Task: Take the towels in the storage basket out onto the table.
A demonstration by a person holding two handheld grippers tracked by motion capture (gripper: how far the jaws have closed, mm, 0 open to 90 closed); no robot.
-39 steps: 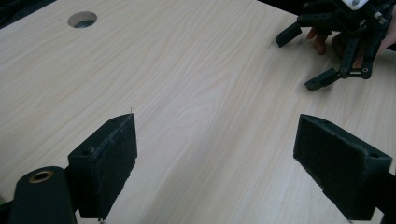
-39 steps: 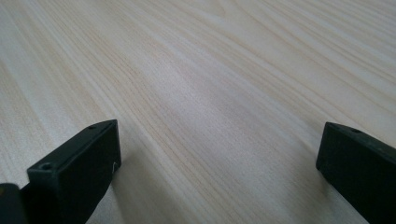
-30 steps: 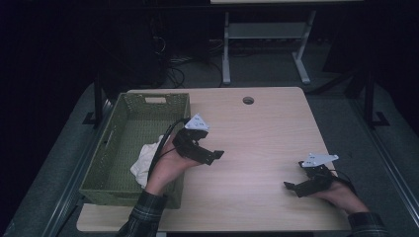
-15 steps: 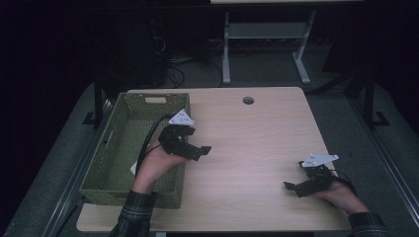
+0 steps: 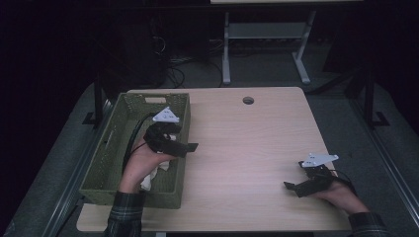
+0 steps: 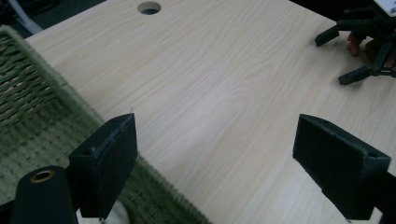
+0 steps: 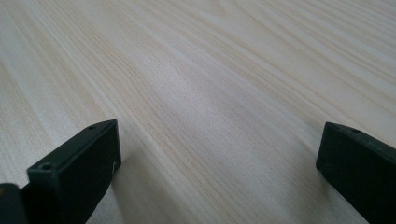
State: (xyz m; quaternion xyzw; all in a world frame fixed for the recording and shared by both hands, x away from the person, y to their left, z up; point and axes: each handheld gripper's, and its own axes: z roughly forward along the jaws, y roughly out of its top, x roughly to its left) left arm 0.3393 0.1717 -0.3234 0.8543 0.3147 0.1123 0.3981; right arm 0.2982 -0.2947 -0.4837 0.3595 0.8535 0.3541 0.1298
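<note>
Cloth (image 5: 154,173), lying crumpled in the basket (image 5: 114,148) near the desk's left edge, is looking soft and light, best pinched at a raised fold; left gripper (image 5: 190,147) and right gripper (image 5: 289,186) are both gaping, holding nothing.

A pale wooden table (image 5: 247,148) carries a green woven basket (image 5: 116,148) along its left edge.

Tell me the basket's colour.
Olive green, woven. The basket shows best in the high view; its weave shows close up in the left gripper view.

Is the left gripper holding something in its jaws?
No, the left gripper has its jaws wide apart with nothing between them, just bare wooden table beyond the green woven basket.
</note>
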